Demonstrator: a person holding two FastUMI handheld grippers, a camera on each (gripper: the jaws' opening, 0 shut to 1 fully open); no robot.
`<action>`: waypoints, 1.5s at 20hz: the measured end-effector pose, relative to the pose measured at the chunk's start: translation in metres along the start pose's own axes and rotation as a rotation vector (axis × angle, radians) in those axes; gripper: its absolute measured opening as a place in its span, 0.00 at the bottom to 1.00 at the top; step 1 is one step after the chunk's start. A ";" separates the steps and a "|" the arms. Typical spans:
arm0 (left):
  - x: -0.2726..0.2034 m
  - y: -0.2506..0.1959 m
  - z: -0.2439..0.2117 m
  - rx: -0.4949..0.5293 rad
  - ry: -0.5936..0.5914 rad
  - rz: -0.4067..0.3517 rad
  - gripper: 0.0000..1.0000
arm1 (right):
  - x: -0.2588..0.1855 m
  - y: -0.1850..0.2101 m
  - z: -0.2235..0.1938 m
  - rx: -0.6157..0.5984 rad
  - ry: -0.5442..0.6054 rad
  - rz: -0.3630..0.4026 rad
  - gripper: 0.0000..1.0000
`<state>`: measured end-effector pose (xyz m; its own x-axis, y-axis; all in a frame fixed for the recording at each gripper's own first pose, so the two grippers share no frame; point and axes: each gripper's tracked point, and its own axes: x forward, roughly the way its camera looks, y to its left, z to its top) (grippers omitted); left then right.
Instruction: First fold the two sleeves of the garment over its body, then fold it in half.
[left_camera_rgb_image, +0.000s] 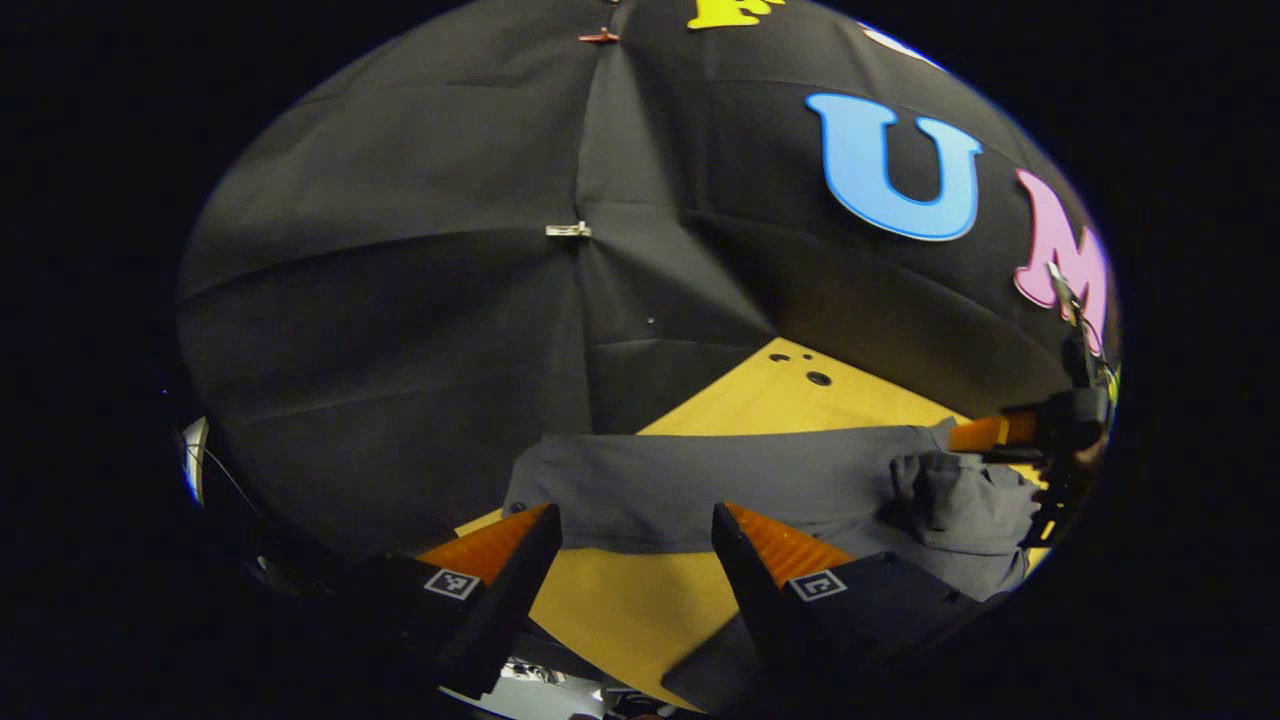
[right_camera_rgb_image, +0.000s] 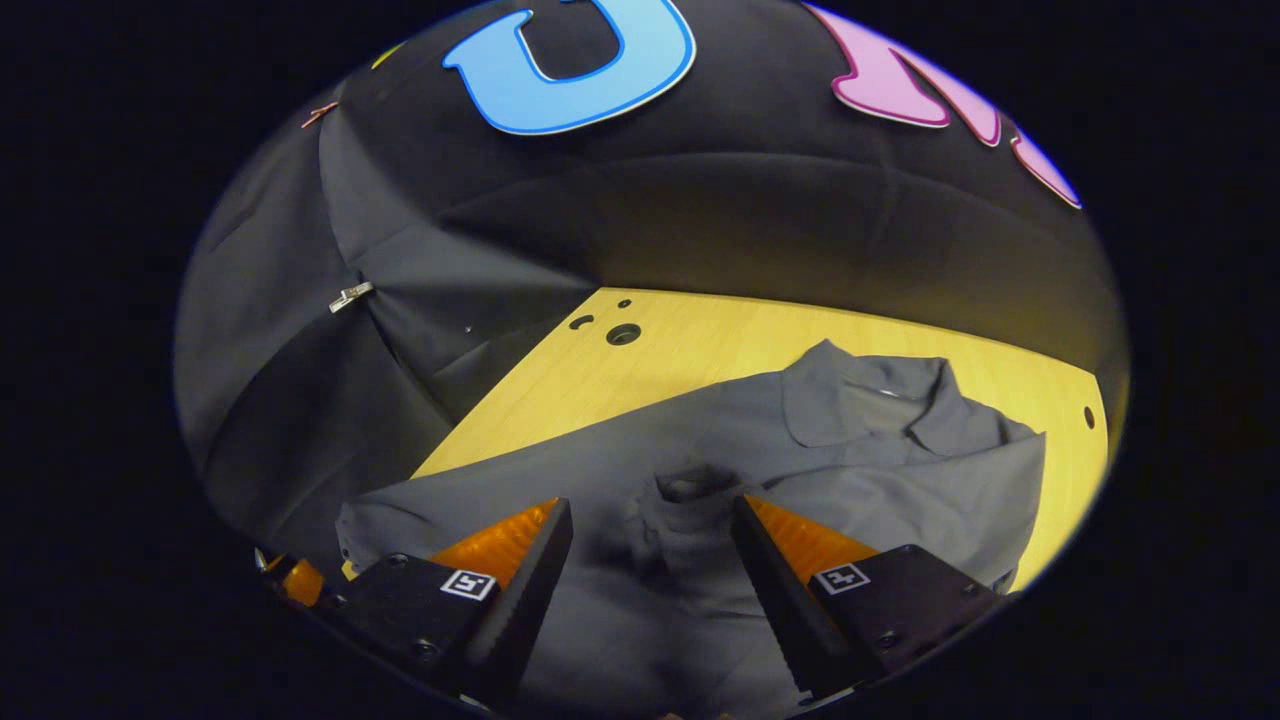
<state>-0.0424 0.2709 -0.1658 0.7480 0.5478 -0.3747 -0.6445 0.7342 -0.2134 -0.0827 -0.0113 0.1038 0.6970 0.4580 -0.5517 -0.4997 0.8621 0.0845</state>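
The grey collared shirt (right_camera_rgb_image: 800, 450) lies flat on the wooden table (right_camera_rgb_image: 700, 340), 1 sleeve (right_camera_rgb_image: 690, 520) bunched over its body. Sleeve folding looks under way; next, a cuff needs pinching and carrying across. The left gripper (left_camera_rgb_image: 635, 545) and right gripper (right_camera_rgb_image: 650, 540) both hover low over the cloth, jaws spread, holding nothing.

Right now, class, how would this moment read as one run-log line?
stage: sleeves being folded | grey collared cloth shirt on yellow wooden table | left gripper open | right gripper open above bunched sleeve
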 end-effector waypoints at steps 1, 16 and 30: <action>0.010 0.012 0.001 -0.013 -0.002 0.023 0.96 | -0.007 -0.010 0.001 -0.003 -0.009 -0.019 0.99; 0.143 0.068 -0.029 0.007 0.113 0.094 0.92 | -0.165 -0.155 -0.034 0.159 -0.094 -0.365 0.99; 0.166 0.048 -0.045 0.053 0.208 0.050 0.09 | -0.253 -0.189 -0.109 0.339 -0.050 -0.510 0.99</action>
<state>0.0442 0.3792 -0.2785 0.6627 0.4936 -0.5632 -0.6670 0.7309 -0.1443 -0.2201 -0.3137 0.1369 0.8326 -0.0280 -0.5532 0.0889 0.9925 0.0836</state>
